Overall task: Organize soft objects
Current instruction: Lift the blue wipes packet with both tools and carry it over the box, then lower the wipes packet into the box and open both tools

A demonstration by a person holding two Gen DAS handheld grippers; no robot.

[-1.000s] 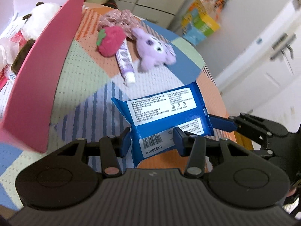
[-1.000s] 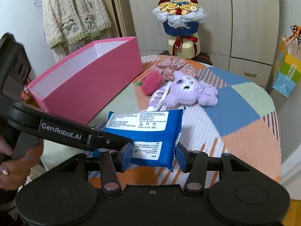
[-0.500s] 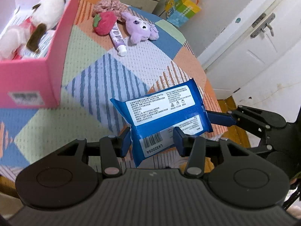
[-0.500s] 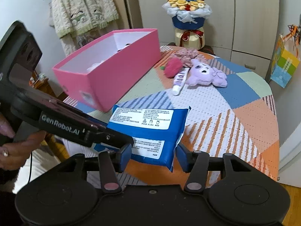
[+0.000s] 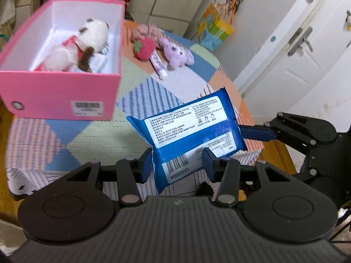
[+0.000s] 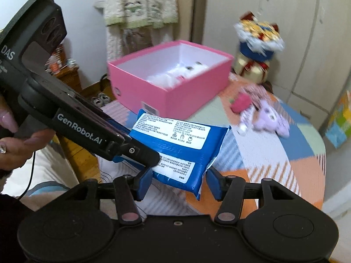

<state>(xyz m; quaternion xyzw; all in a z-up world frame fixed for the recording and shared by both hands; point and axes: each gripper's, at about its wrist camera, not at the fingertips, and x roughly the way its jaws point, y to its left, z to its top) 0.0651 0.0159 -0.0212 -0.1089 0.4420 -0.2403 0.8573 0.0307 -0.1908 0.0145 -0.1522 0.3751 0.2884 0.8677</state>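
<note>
A blue wipes pack with white labels hangs above the near edge of the table. My left gripper is shut on its barcode end. My right gripper has the pack between its jaws, which are opening; a slight gap shows at the right pad. One right finger lies against the pack's far end. The pink box stands at the left with a panda plush inside. A strawberry plush, a tube and a purple plush lie on the far side.
A patchwork cloth covers the table. A floral fabric piece lies behind the strawberry. A bouquet stands past the box, a colourful bag by the wall, a white door at the right. A person's hand grips the left tool.
Both grippers have pulled back and up from the table with the pack, so the box's inside now shows. The right jaws stand wider than before.
</note>
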